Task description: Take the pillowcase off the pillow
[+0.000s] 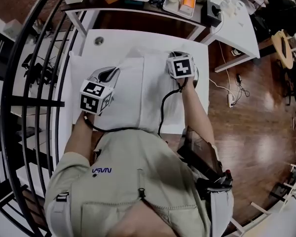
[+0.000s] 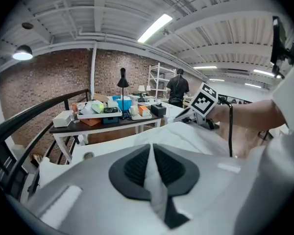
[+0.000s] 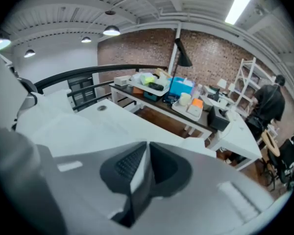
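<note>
Left gripper point(image 1: 110, 74) and right gripper point(image 1: 174, 55) each pinch a fold of the white pillowcase point(image 1: 140, 90), which lies mid-frame on the white table point(image 1: 138, 36). Removal looks barely begun. The pillow seems to be still inside, not separately visible.

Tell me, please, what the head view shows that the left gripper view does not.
Only the head view: the person's beige shirt and left forearm. Only the left gripper view: the left gripper shut on a fold of the pillowcase, and the ceiling light. Both: the right gripper, the white table and the cluttered side table.
</note>
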### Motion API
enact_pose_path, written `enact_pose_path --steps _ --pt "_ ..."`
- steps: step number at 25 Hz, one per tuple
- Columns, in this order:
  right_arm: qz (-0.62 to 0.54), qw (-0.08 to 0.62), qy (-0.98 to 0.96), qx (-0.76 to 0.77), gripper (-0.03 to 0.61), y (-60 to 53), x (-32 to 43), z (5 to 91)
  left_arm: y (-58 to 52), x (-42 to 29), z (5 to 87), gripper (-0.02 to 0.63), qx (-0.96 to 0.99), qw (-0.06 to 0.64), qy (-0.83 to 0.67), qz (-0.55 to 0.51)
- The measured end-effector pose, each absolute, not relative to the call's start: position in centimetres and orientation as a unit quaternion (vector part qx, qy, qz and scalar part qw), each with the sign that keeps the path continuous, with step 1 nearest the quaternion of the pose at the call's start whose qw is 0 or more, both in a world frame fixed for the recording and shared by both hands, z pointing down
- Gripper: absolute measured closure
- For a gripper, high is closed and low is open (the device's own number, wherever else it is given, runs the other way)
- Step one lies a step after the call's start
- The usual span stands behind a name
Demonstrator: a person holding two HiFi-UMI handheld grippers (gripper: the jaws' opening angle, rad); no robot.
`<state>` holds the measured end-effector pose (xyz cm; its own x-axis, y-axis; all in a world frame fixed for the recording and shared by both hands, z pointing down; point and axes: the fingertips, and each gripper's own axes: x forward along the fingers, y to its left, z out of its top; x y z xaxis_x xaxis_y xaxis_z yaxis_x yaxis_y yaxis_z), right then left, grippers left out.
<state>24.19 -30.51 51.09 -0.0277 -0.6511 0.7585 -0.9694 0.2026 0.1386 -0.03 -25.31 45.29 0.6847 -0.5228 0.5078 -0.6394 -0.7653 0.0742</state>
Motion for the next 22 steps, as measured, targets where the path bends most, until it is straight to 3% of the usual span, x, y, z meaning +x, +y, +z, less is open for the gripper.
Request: enact_pose_path --steps 7,12,15,19,22 --pt "0.214 0.306 -0.653 0.66 0.558 -28.7 30.5 49.3 -26.6 -0.5 44.7 0.6 0.913 0.132 -0.322 0.212" --pt "0.23 0.308 -0.634 0.671 0.559 -27.8 31.3 52.7 -29.4 1.0 50.6 0.598 0.9 0.171 -0.326 0.234" --pt "0.202 0.306 -0.643 0.672 0.531 -28.3 31.1 53.7 -30.8 2.3 52.8 0.586 0.894 0.157 -0.328 0.261" --pt "0.187 0.267 -0.66 0.677 0.478 -28.5 30.8 52.0 -31.9 3.3 52.3 0.508 0.894 0.128 -0.332 0.274" --pt "0.15 0.213 -0.673 0.693 0.476 -28.0 30.1 48.1 -32.0 2.7 49.6 0.452 0.895 0.118 -0.357 0.238"
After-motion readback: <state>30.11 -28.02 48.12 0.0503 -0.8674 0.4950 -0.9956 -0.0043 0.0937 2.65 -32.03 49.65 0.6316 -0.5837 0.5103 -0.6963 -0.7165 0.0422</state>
